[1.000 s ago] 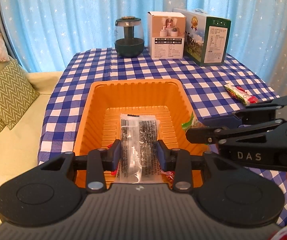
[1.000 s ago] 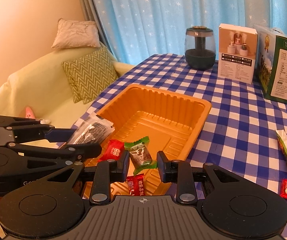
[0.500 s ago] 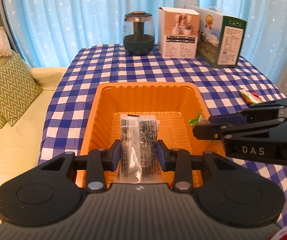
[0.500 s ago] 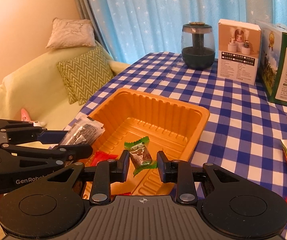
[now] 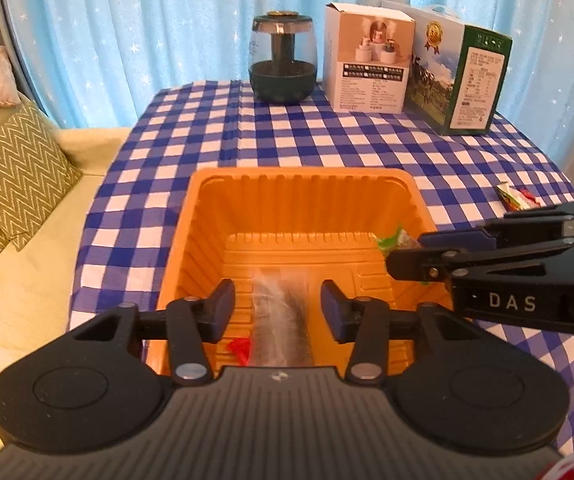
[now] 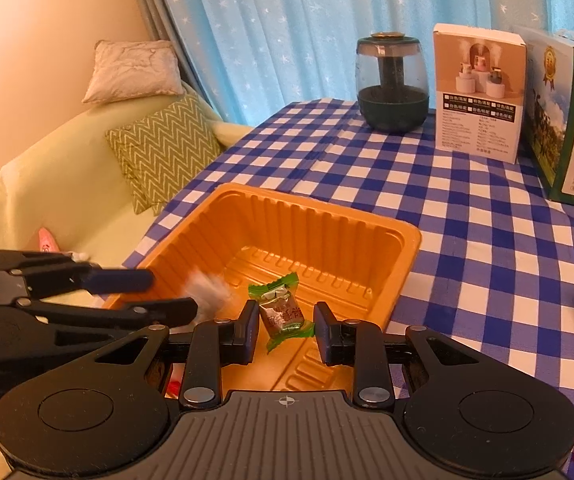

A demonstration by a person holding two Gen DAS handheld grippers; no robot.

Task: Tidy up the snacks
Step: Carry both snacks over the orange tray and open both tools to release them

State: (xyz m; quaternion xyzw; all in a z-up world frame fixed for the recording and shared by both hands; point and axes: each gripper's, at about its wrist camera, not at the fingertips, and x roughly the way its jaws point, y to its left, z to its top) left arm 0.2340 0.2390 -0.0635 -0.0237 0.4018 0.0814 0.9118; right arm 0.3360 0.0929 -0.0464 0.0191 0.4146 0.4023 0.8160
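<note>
While our left gripper [image 5: 278, 309] hangs over the orange tray [image 5: 303, 178], its jaws have just been opening, and the blurred clear packet [image 5: 281, 320] sits between them, free of the pads. At three o'clock, our right gripper [image 6: 285, 330] pinches the green candy [image 6: 280, 310] above the tray floor on the checked bench [image 6: 487, 216].

The tray [image 5: 303, 196] is plain orange with ribbed walls. The cloth on the surface [image 5: 215, 140] is blue-and-white check. At twelve o'clock hangs a pale blue curtain [image 5: 147, 32] dotted with white stars. The cushion [image 5: 15, 168] at nine o'clock bears a green-and-cream zigzag. The candy [image 6: 281, 312] has a green wrapper with a brown middle. Both tongs are black.
</note>
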